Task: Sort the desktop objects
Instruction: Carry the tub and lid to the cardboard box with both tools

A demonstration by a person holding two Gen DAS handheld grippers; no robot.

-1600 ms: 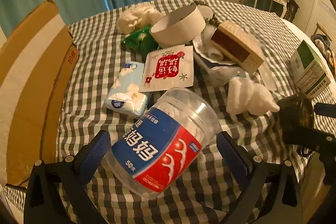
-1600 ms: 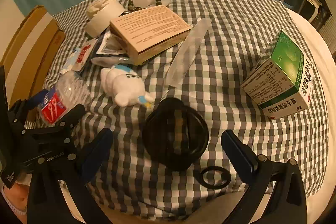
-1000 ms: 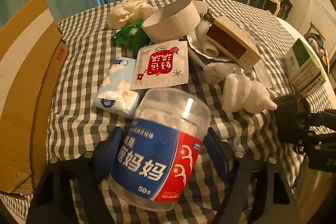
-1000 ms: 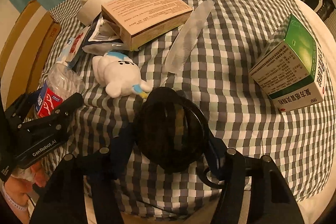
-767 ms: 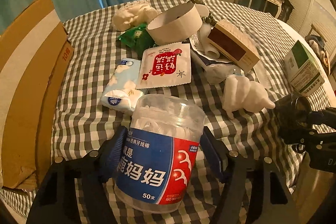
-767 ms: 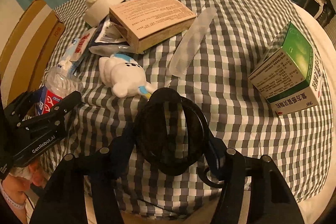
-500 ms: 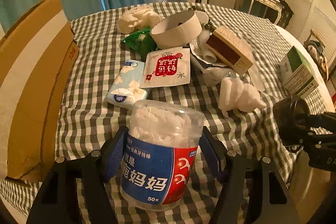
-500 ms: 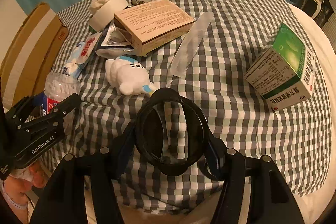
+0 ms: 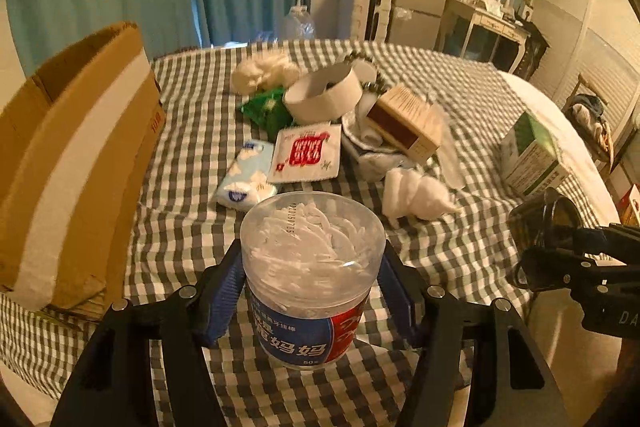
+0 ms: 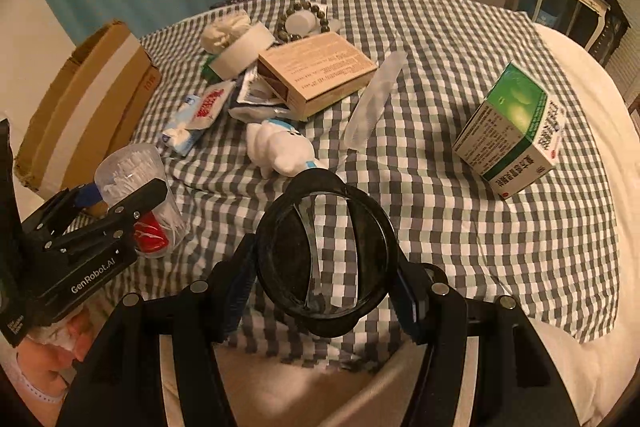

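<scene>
My left gripper (image 9: 312, 291) is shut on a clear plastic jar of floss picks (image 9: 310, 267) with a blue and red label, held upright above the checked tablecloth (image 9: 192, 187). The jar also shows in the right wrist view (image 10: 140, 187). My right gripper (image 10: 324, 283) is shut on a round black magnifier lens (image 10: 324, 255), lifted off the table near its front edge. That lens shows at the right in the left wrist view (image 9: 548, 223).
A cardboard box (image 9: 68, 155) stands at the table's left edge. On the cloth lie a white plush toy (image 10: 284, 147), a tan carton (image 10: 316, 75), a clear comb (image 10: 376, 103), a green and white medicine box (image 10: 516, 135), a tissue pack (image 9: 248, 183), a red sachet (image 9: 306, 157) and a white ring (image 9: 324, 95).
Both grippers closed, the left on the lying jar, the right on the lens. Both then lifted; the jar turned upright and the lens came off the cloth.
</scene>
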